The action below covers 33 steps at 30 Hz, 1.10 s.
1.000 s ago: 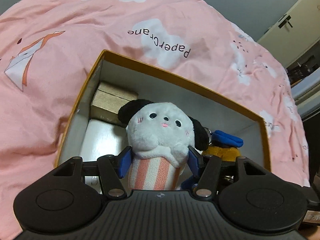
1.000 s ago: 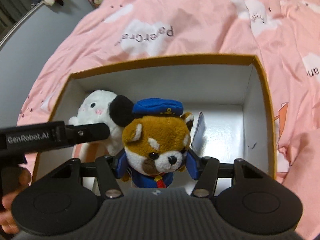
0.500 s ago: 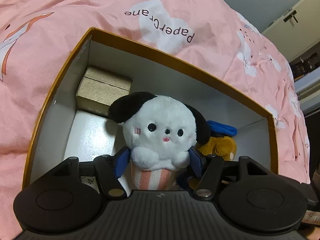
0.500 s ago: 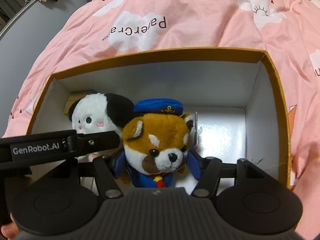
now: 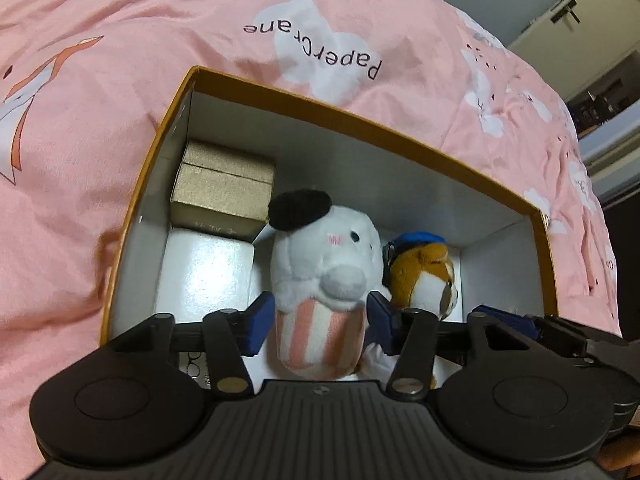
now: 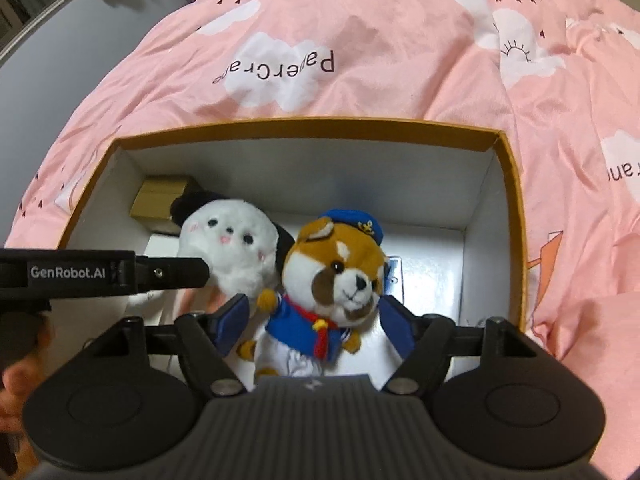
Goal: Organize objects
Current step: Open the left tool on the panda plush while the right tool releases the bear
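Box: orange-rimmed cardboard box point(image 5: 362, 114) with white inside, open on a pink quilt point(image 6: 360, 20) printed with clouds
Left gripper point(image 5: 318, 322): jaws have just been closing; blue pads flank the striped base of the white plush dog with black ears point(image 5: 320, 256), a slight gap at the left pad
Right gripper point(image 6: 316, 320): jaws have just been opening, spread clear either side of the brown plush dog in blue sailor cap and suit point(image 6: 334, 276)
Toys: both upright inside the box, side by side, touching
Back-left corner: gold fabric-covered case point(image 5: 224, 190)
Hand point(image 6: 16, 376): at the left edge of the right view
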Tool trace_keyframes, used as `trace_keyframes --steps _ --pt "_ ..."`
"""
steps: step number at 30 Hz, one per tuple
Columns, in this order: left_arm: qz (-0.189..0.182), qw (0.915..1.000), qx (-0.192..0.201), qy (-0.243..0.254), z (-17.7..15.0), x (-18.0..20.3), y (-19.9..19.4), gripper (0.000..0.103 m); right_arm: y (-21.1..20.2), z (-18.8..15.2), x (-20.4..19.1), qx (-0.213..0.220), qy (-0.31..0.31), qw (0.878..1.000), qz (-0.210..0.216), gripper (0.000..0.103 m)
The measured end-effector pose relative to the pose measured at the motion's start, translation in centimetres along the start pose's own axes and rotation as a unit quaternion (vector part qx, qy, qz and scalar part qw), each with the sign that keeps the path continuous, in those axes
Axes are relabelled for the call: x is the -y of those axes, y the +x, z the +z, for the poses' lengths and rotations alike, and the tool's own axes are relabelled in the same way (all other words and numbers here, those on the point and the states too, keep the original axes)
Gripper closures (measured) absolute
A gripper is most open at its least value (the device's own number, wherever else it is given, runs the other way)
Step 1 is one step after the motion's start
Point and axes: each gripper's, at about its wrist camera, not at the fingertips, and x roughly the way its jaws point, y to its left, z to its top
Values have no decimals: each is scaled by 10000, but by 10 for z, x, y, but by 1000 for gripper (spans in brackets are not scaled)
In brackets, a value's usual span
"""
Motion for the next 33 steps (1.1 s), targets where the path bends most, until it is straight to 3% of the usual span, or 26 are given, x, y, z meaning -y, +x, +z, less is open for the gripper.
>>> trace_keyframes --steps 5,7,13,20,24,33 --pt "17 9999 44 143 -2 3 7 50 12 0 -10 -203 -289 9994 -47 44" --pt "31 9998 73 196 -4 5 8 51 19 0 -13 -337 -400 9986 -93 58" --pt "38 9994 120 314 -11 9 8 56 36 8 -15 -415 -706 9965 -147 66" --pt "296 9980 240 496 -13 7 -3 62 42 12 -28 -367 -1081 9932 217 69" --pt "294 9976 223 583 -14 6 -4 64 43 10 -41 -311 -1412 9894 130 70" --pt "398 9974 246 550 -12 8 2 62 42 11 -33 -375 -1087 9933 119 67"
